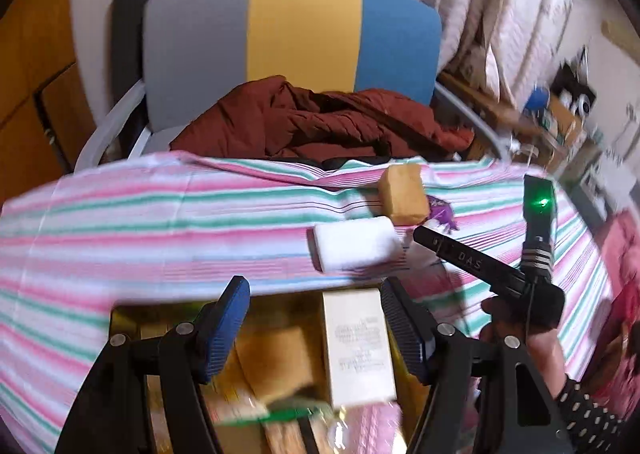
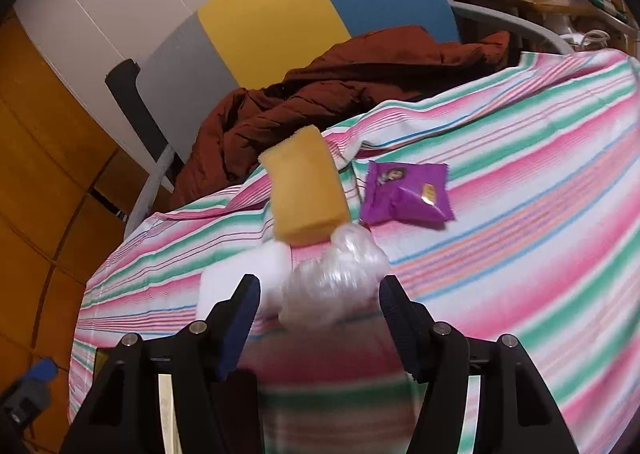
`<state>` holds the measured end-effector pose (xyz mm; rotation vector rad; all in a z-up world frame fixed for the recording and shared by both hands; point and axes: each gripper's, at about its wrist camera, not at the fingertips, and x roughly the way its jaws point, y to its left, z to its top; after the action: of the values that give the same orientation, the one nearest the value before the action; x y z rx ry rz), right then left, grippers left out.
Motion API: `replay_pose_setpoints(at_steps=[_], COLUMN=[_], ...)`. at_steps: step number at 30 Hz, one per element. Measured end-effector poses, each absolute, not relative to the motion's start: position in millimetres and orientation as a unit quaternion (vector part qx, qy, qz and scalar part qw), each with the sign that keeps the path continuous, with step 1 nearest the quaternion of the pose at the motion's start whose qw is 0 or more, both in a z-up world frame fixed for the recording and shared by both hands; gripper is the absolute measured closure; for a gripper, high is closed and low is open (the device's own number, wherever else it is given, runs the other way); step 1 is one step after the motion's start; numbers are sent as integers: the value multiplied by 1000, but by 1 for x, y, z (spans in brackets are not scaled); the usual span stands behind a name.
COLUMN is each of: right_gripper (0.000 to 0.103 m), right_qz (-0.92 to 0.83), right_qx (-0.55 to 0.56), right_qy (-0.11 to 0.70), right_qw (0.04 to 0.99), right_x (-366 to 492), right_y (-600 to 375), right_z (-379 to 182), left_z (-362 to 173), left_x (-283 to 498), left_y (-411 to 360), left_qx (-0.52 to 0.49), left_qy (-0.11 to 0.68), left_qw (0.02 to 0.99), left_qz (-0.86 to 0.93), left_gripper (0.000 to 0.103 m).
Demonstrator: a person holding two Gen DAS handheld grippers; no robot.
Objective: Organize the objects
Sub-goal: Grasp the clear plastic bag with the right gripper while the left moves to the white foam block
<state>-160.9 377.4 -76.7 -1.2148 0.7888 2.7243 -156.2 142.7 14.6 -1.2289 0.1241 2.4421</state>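
Left gripper [image 1: 316,328] stands apart, empty, above a box [image 1: 356,346]. Right gripper [image 2: 320,328] stands apart, empty; clear wrap [image 2: 332,274] at 12 o'clock, sponge [image 2: 308,194] beyond, packet [image 2: 404,194] at 1 o'clock.

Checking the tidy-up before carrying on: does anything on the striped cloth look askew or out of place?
The yellow sponge sits tilted, one end propped on the white block and the crumpled clear plastic wrap rather than lying flat. The purple packet lies loose beside it.
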Motion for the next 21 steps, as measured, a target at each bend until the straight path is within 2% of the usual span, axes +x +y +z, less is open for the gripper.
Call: replay_pose_setpoints(at_steps=[2, 4, 7, 13, 16, 21], right_gripper=[45, 57, 62, 63, 63, 63], right_qz=[882, 881, 884, 898, 907, 903], right_qx=[-396, -397, -390, -371, -365, -353], right_qy=[256, 255, 257, 233, 208, 240], right_qw=[23, 17, 11, 28, 40, 40], right_x=[-166, -166, -157, -125, -111, -102], right_y=[378, 380, 385, 401, 406, 416], right_z=[-82, -87, -90, -84, -86, -97], left_z=[8, -1, -16, -39, -50, -64], left_x=[-173, -186, -207, -242, -253, -257], left_y=[156, 169, 188, 211, 226, 243], left_qx=[-450, -465, -484, -522, -538, -548], left_qy=[68, 87, 109, 118, 159, 223], left_qw=[209, 221, 235, 279, 285, 311], left_qz=[865, 853, 836, 797, 777, 744], left_gripper=[34, 34, 34, 34, 34, 34])
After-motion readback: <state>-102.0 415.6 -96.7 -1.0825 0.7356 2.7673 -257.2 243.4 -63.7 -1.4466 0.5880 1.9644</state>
